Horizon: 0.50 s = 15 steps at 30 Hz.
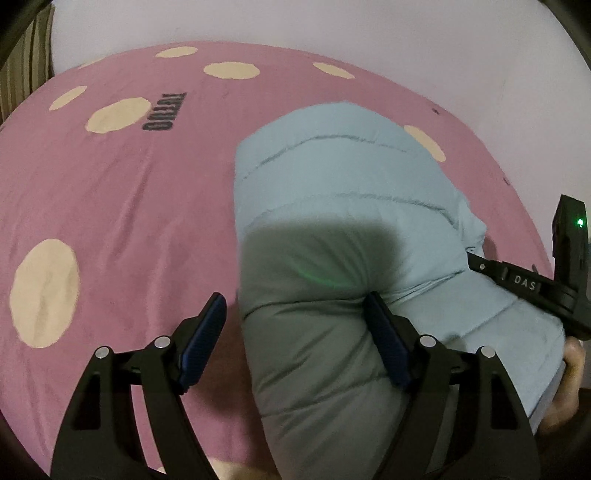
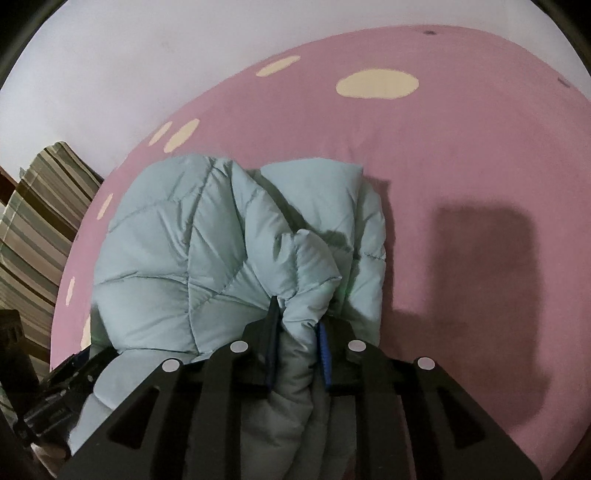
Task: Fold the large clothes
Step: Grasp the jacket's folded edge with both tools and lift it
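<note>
Although the pale blue puffer jacket (image 2: 207, 251) already lay doubled into a thick bundle on the pink spotted bedsheet (image 1: 122, 206), the fold did not look finished. In the right wrist view its quilted panels were heaped unevenly, with one loose lobe bunched up in the middle and a second layer showing behind it. By my reading the main fold-over was made, and what remained was letting go, flattening the heap and squaring its edges, perhaps with one more fold.

The right gripper (image 2: 297, 332) pinched a gathered ridge of the jacket between its narrow-set blue pads, fabric filling the gap. The left gripper (image 1: 295, 328) stood spread wide at the bundle's near edge: one pad rested against the padded cloth, the other was clear over the sheet, so it gripped nothing.

Beyond the bed were a plain pale wall (image 1: 369, 29) and a striped cushion (image 2: 40, 221) at the side.
</note>
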Each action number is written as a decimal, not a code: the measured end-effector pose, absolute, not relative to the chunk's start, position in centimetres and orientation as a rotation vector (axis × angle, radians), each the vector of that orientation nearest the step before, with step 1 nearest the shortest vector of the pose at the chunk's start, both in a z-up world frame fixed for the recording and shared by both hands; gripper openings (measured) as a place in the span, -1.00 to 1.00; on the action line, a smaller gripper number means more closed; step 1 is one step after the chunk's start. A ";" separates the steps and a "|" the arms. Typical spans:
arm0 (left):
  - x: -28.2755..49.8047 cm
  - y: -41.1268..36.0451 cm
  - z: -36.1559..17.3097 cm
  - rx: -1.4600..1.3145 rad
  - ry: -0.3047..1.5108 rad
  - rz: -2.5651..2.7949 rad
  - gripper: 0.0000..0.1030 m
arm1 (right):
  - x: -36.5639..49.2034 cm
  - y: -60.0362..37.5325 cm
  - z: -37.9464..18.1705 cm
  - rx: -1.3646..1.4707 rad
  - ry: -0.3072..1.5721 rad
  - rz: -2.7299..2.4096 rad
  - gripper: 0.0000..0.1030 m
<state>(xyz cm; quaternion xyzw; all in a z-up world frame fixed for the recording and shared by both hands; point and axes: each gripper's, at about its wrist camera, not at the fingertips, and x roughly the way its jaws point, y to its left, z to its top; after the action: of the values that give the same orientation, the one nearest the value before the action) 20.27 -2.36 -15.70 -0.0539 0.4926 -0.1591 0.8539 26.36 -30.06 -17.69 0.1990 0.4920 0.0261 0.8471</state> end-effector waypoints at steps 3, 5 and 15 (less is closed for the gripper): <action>19.0 -1.6 -13.9 -0.107 0.988 -0.310 0.49 | 24.7 -30.5 -15.7 0.418 1.009 0.050 -0.43; 17.9 -1.1 -12.7 -0.117 0.951 -0.319 0.49 | 23.0 -30.8 -13.3 0.437 0.955 0.049 -0.42; 14.5 -2.0 -12.3 -0.072 0.925 -0.377 0.49 | 16.3 -25.4 -10.1 0.258 0.935 0.175 -0.45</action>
<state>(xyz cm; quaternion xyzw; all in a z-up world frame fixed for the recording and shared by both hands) 14.46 -1.97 -12.29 -0.0347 0.4432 -0.1805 0.8774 16.32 -25.39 -10.08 0.1238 0.4487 0.0838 0.8811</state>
